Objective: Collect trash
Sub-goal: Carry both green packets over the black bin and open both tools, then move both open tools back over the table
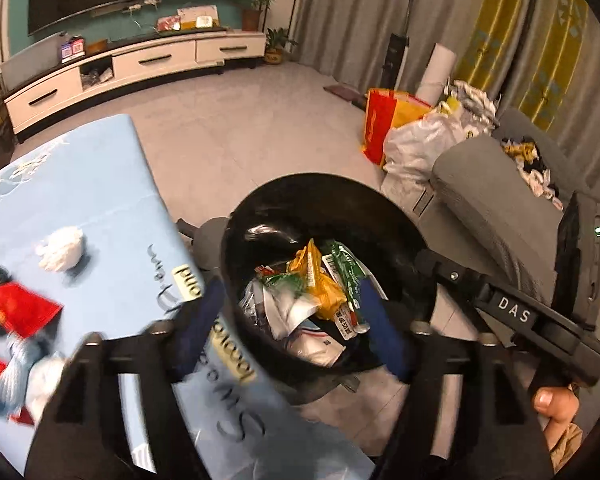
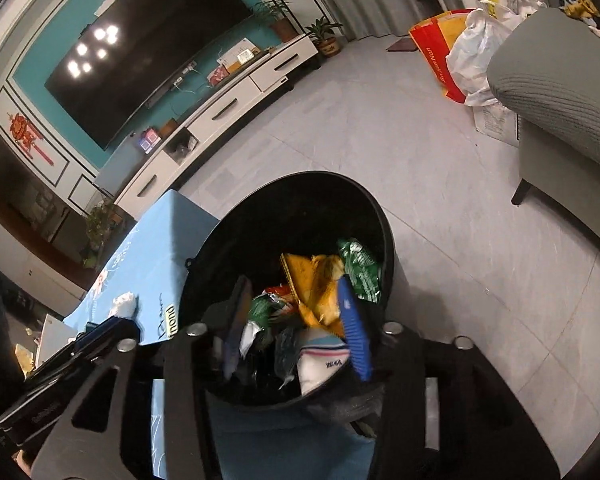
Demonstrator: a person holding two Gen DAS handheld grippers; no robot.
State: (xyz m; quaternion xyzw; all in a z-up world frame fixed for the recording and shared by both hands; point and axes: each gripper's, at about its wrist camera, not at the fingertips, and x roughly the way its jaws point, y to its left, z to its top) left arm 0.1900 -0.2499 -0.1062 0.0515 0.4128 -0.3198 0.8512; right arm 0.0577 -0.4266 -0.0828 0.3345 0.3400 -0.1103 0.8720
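Two grippers hang over the black bin (image 1: 324,216) beside the desk (image 1: 100,184). In the left wrist view, the left gripper (image 1: 296,332) has its jaws spread and empty above wrappers (image 1: 320,288); a crumpled tissue (image 1: 62,249) lies on the desk, blurred. In the right wrist view, the right gripper (image 2: 296,328) also has its jaws apart and empty over the bin (image 2: 300,200).

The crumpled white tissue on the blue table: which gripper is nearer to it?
Left. The left gripper hangs open at the black bin's table-side edge, with the tissue just beyond. The right gripper hangs open over the bin, farther from the table.
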